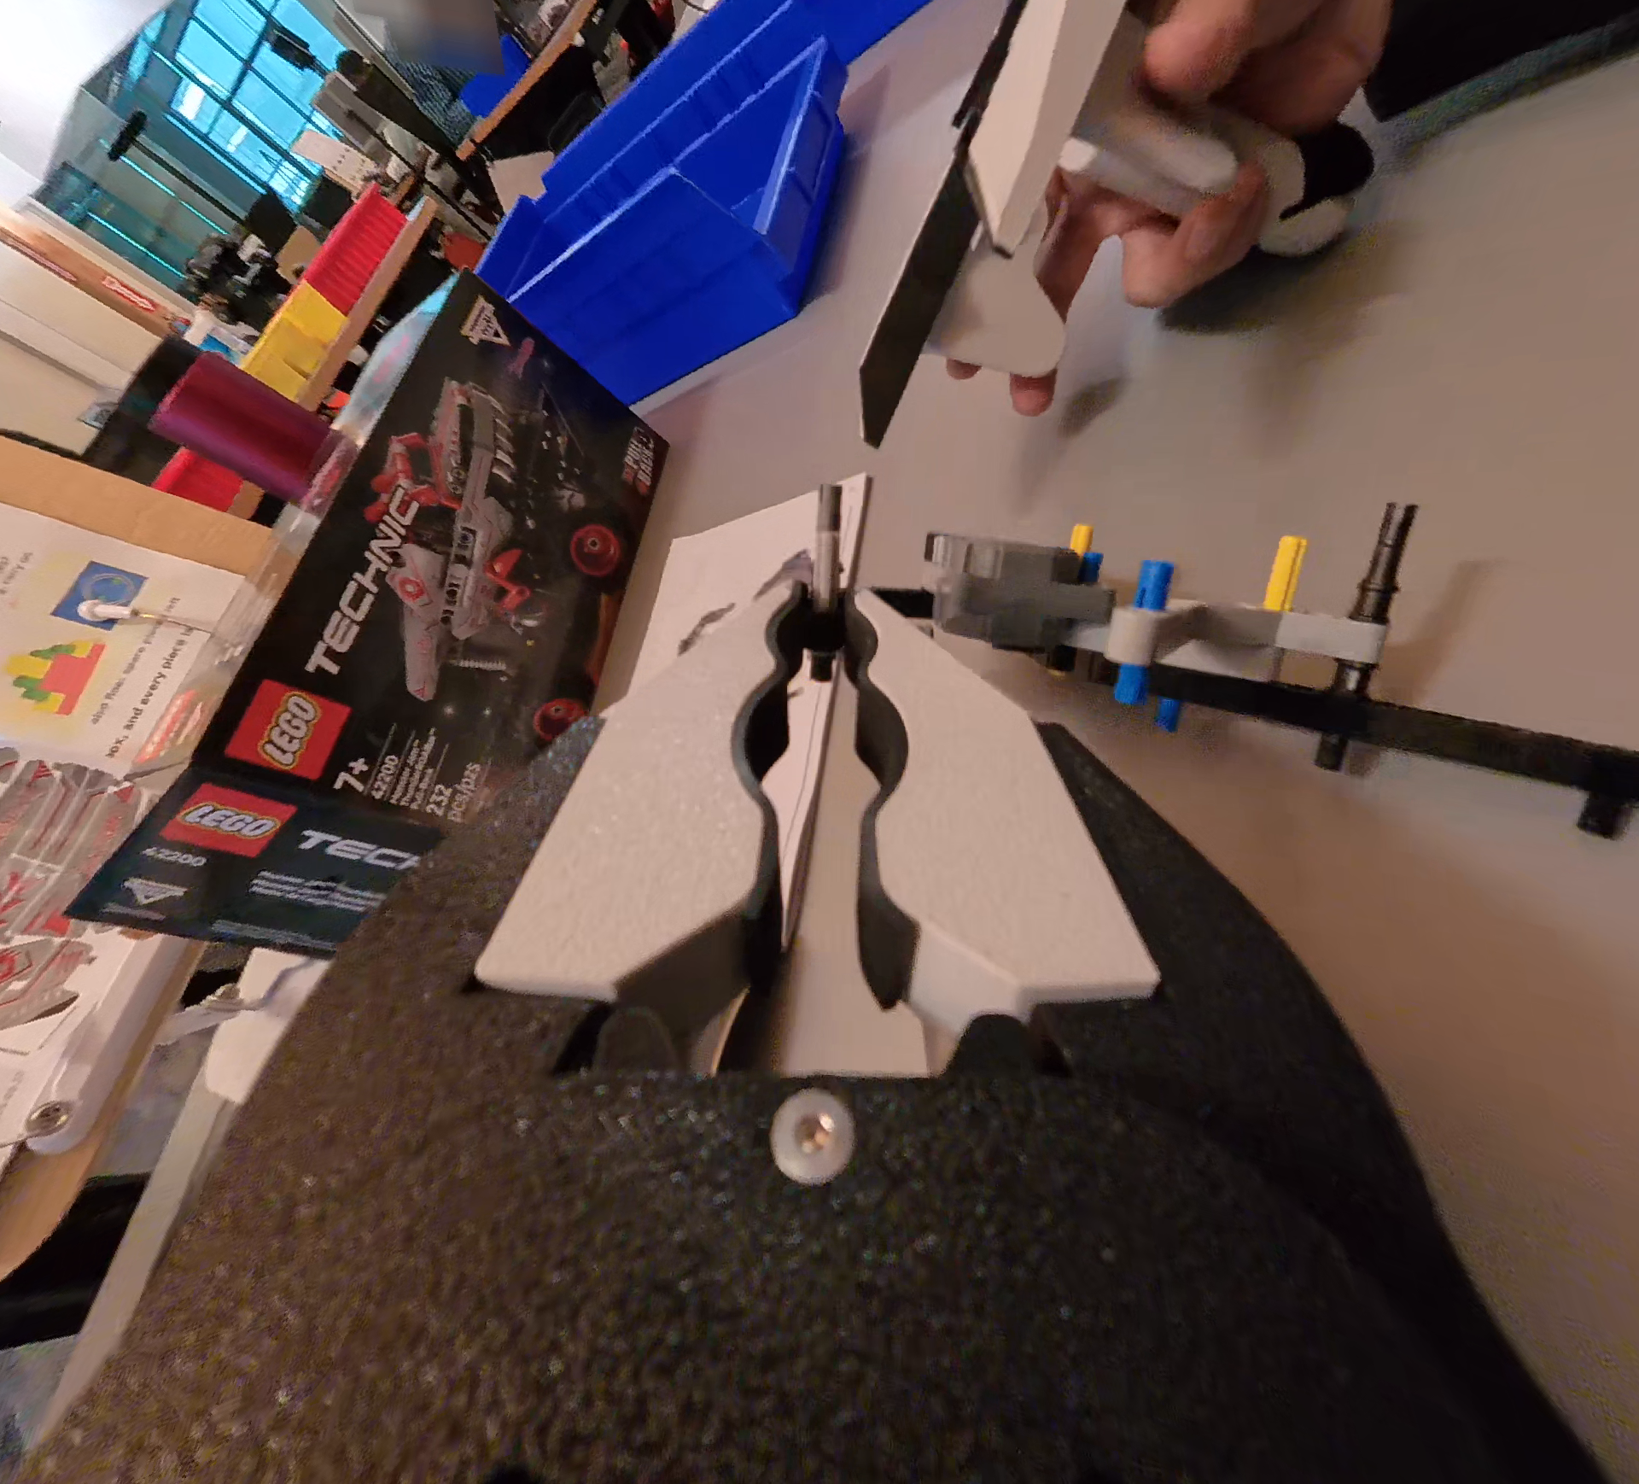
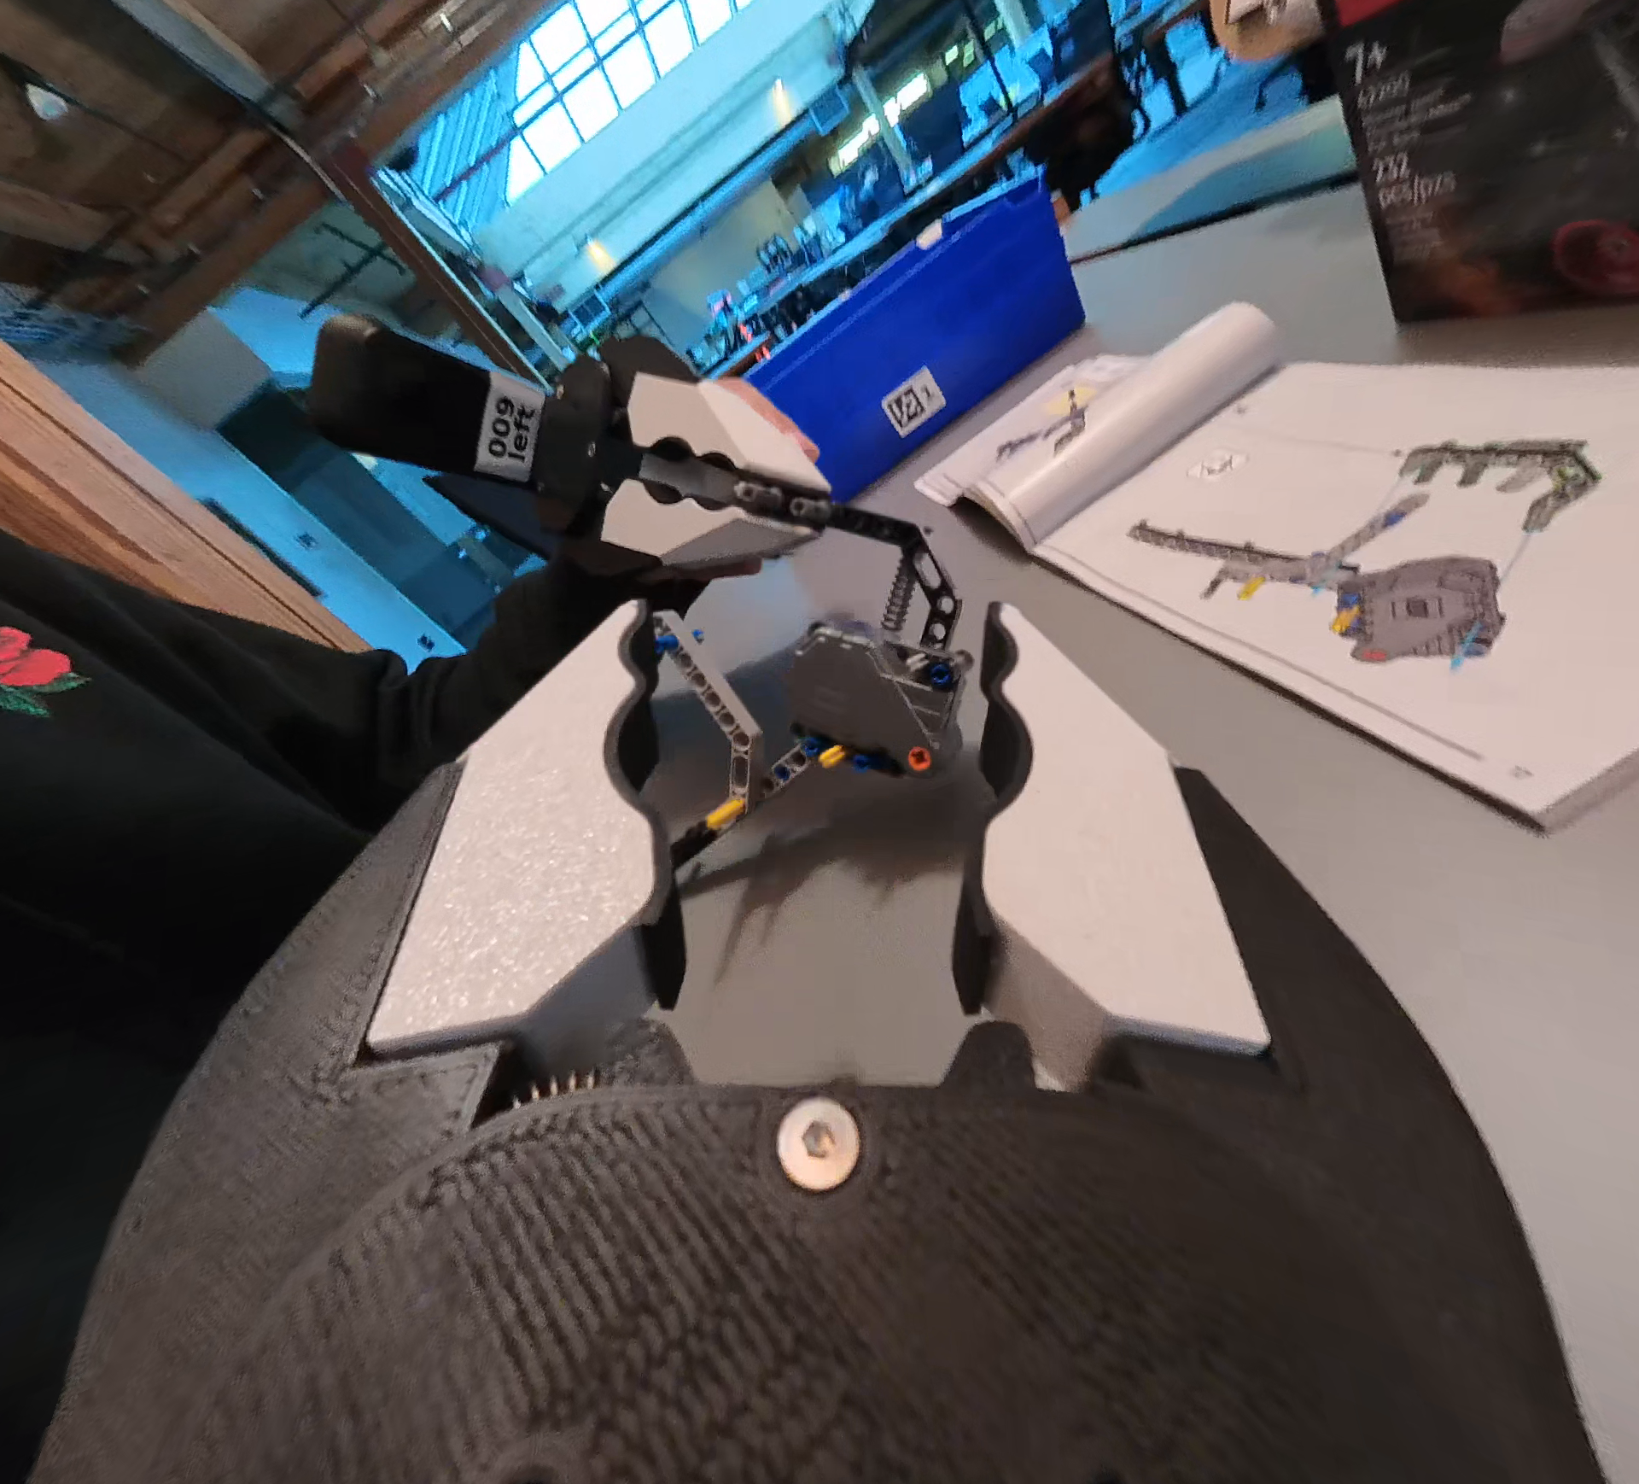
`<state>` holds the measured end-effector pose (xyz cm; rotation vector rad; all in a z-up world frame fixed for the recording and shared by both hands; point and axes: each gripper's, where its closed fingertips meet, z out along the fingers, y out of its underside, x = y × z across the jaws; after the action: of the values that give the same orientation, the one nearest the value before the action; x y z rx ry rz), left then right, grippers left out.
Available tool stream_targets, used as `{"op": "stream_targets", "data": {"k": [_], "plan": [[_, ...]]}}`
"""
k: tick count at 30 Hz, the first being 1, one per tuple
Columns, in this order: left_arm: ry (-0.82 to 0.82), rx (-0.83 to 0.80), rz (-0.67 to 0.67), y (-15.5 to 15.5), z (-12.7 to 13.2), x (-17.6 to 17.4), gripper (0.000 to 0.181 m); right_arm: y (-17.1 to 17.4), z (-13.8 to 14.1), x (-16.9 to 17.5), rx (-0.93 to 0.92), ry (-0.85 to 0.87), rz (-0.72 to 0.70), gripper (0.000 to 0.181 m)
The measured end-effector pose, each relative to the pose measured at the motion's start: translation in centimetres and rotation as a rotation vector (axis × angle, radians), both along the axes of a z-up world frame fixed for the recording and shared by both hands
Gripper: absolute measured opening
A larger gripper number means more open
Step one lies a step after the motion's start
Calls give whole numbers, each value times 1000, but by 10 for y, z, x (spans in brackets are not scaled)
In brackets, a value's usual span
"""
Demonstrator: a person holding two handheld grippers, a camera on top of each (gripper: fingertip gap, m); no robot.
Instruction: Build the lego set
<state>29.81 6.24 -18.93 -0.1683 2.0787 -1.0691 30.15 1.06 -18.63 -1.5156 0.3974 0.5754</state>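
My left gripper (image 1: 822, 625) is shut on the black beam (image 2: 874, 523) of a part-built Lego assembly and holds it above the table; it also shows in the right wrist view (image 2: 780, 505). The assembly (image 1: 1153, 630) has a dark grey block (image 2: 865, 696), light grey beams, a black beam (image 1: 1330, 723), and blue and yellow pins. My right gripper (image 2: 820, 661) is open and empty, with its jaws on either side of the grey block but apart from it. In the left wrist view it (image 1: 967, 261) hangs above the assembly in a person's hand.
An open instruction booklet (image 2: 1242, 554) lies on the grey table (image 2: 1330, 953) to the right. The black Lego box (image 1: 426, 599) stands behind it. Blue bins (image 1: 692, 199) sit at the table's far side. A cardboard box (image 1: 106, 501) and papers are at the left. Tip to tip, the grippers are about 6 cm apart.
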Motion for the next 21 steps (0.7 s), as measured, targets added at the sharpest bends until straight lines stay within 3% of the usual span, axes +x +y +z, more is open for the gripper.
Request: {"op": "stream_targets", "data": {"k": [7, 13, 18, 21], "plan": [[51, -16, 4, 4, -9, 1, 5, -4, -15, 2, -112, -1, -1, 60], [90, -25, 46, 21, -15, -4, 5, 12, -42, -4, -316, -66, 11, 56], [143, -27, 115, 42, -29, -10, 6, 31, -40, -12, -298, -40, 37, 36], [171, -56, 154, 51, -37, -18, 6, 41, -52, -19, -378, -80, 73, 38]]}}
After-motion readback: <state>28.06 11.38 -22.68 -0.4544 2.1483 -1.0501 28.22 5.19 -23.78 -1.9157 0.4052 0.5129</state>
